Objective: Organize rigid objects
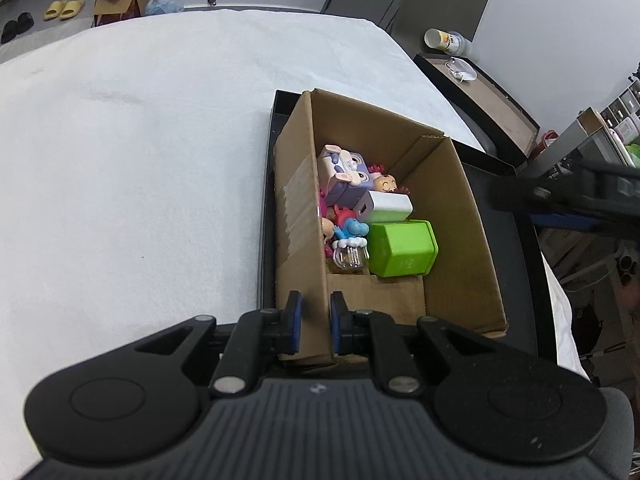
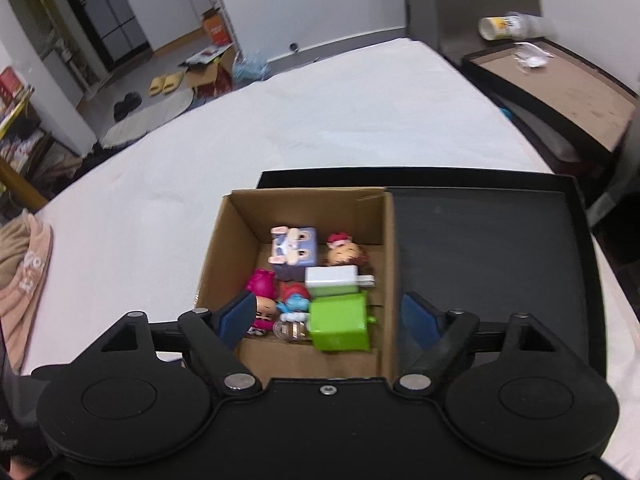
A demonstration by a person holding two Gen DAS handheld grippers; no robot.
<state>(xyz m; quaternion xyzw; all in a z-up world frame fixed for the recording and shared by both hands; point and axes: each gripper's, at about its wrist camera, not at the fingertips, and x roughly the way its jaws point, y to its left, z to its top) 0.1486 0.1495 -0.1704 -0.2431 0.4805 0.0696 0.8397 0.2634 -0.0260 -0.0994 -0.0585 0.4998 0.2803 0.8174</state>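
Note:
A brown cardboard box (image 1: 448,216) (image 2: 224,248) stands in a black tray (image 1: 516,264) (image 2: 500,248) on a white table. It holds several small rigid things: a green cube (image 1: 402,247) (image 2: 339,322), a white block (image 1: 389,206) (image 2: 332,276), a purple rabbit cube (image 1: 344,178) (image 2: 295,246) and small figurines (image 2: 262,304). My left gripper (image 1: 316,322) is shut on the box's near left wall. My right gripper (image 2: 334,316) is open, above the box's near end, with one finger on each side.
The white table (image 1: 140,160) (image 2: 320,120) spreads to the left and behind. A second dark tray with a bottle (image 1: 448,40) (image 2: 516,26) stands to the right. A pink cloth (image 2: 24,272) lies at the table's left edge.

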